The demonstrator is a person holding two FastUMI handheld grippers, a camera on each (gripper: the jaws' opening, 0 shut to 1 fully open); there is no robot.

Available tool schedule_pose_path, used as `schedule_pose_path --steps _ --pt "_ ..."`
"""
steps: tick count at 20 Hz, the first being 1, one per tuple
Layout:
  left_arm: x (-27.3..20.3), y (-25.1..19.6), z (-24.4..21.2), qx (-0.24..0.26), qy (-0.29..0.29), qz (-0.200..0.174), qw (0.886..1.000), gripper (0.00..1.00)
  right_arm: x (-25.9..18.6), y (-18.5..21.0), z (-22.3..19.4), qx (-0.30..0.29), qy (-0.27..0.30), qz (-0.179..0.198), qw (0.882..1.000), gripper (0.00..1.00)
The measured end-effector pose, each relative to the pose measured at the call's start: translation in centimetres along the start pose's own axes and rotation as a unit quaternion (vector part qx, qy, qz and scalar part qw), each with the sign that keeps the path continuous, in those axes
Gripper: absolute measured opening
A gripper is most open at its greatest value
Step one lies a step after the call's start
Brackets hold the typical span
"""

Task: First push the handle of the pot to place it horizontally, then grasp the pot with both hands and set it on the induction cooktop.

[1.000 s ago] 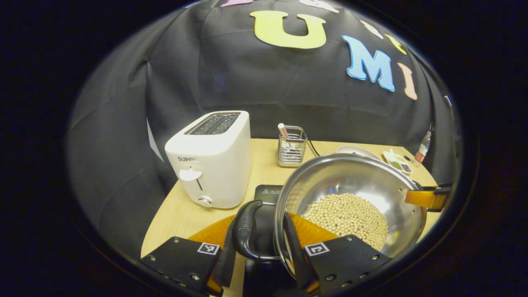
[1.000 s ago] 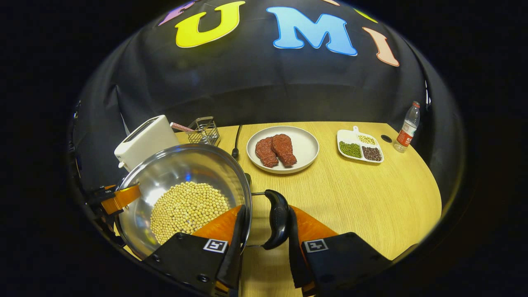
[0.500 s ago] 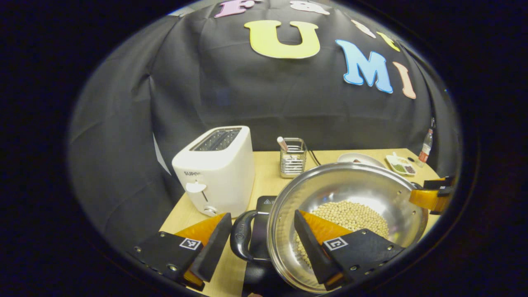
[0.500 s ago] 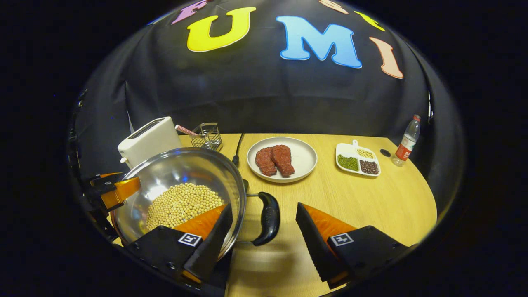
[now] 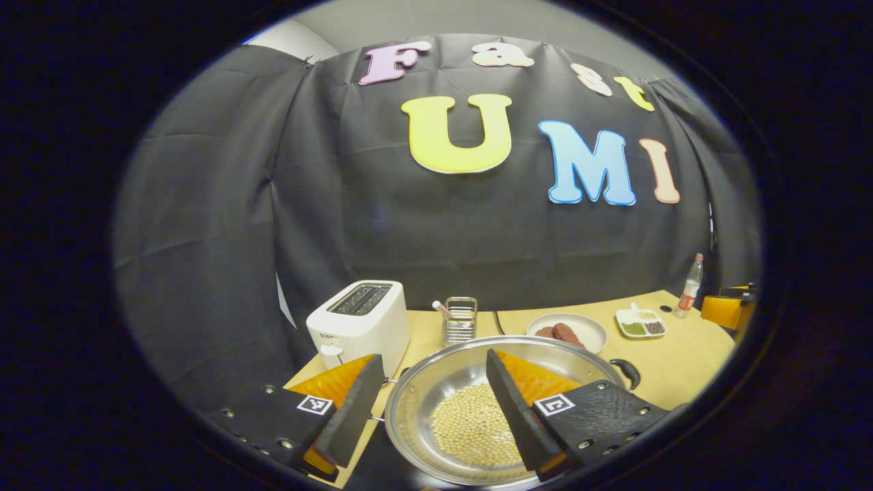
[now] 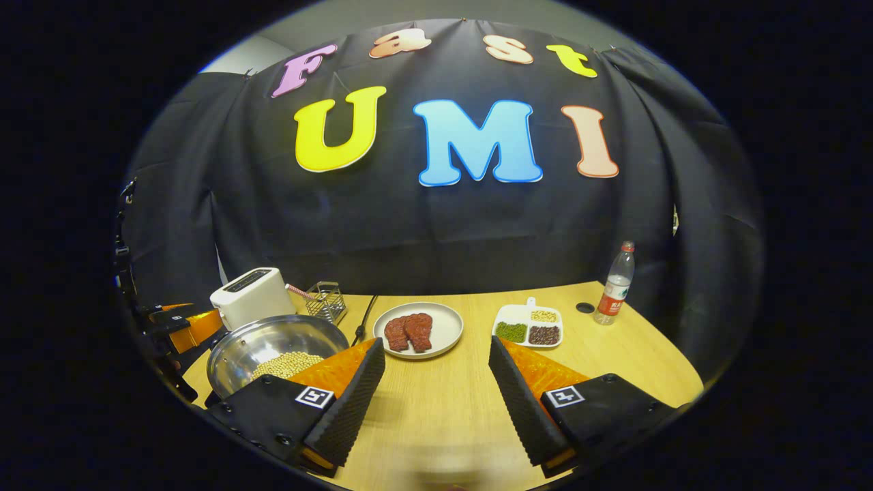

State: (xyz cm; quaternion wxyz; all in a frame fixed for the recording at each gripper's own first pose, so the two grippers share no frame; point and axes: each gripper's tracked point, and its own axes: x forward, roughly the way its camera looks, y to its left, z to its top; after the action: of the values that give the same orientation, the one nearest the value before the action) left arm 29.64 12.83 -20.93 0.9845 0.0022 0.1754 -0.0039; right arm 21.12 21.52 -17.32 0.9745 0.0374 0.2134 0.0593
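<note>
We see the left tool (image 5: 431, 402) with its jaws spread wide and nothing between them; both fingers hang above the pot (image 5: 477, 419), apart from it. The pot sits directly below and ahead of this tool, holding a layer of pale beans (image 5: 474, 426). Its far handle (image 5: 626, 372) pokes out black beyond the tool's right finger. We cannot make out the induction cooktop under the pot.

Ahead-left of the left tool stands a white toaster (image 5: 358, 326); straight ahead, a wire holder (image 5: 460, 320). Ahead-right lie a plate of meat (image 5: 567, 331), a divided dish (image 5: 641, 323) and a bottle (image 5: 689, 286), all on the tabletop (image 5: 675, 361).

The right tool (image 6: 436, 399) is likewise wide open and grips nothing; bare tabletop lies between its fingers. In the right gripper view the pot (image 6: 273, 344) lies to the left, just past this tool's left finger, with the left tool's orange part at the far left edge.
</note>
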Motion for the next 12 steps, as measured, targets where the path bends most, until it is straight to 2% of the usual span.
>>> schedule_pose_path --steps 1,2,3,4,7,8,9,10,12 --pt "-1.5 -1.3 0.8 -0.001 -0.007 -0.002 1.0 0.89 -1.2 -1.1 0.7 -0.004 -0.011 -0.002 1.0 0.97" --pt "-2.7 -2.7 1.8 -0.002 -0.017 -0.005 1.0 0.94 -2.4 -2.1 1.2 -0.007 -0.024 -0.001 1.0 0.97" --pt "-3.9 -4.2 2.6 -0.001 -0.029 -0.009 1.0 0.94 -3.6 -3.2 1.8 -0.01 -0.036 -0.002 0.999 0.97" --pt "-5.2 -5.8 3.7 0.0 -0.041 -0.013 0.999 0.89 -4.9 -4.2 2.3 -0.015 -0.047 -0.002 0.999 0.97" --pt "-9.7 -9.5 5.9 -0.001 -0.072 -0.019 0.997 0.94 -8.6 -7.0 3.2 -0.018 -0.072 0.001 0.997 0.97" --pt "-11.6 -11.1 6.7 -0.005 -0.083 -0.022 0.996 0.89 -9.8 -8.0 3.4 -0.015 -0.082 0.003 0.997 0.96" --pt "-13.1 -12.4 7.0 -0.008 -0.092 -0.022 0.995 0.91 -11.0 -8.9 3.6 -0.013 -0.091 0.002 0.996 0.96" --pt "-14.8 -13.3 7.4 -0.011 -0.1 -0.022 0.995 0.88 -12.3 -9.9 3.5 -0.013 -0.096 0.003 0.995 0.93" --pt "-17.9 -15.3 7.6 -0.009 -0.11 -0.024 0.994 0.9 -14.6 -11.5 3.6 -0.012 -0.106 0.005 0.994 0.96"
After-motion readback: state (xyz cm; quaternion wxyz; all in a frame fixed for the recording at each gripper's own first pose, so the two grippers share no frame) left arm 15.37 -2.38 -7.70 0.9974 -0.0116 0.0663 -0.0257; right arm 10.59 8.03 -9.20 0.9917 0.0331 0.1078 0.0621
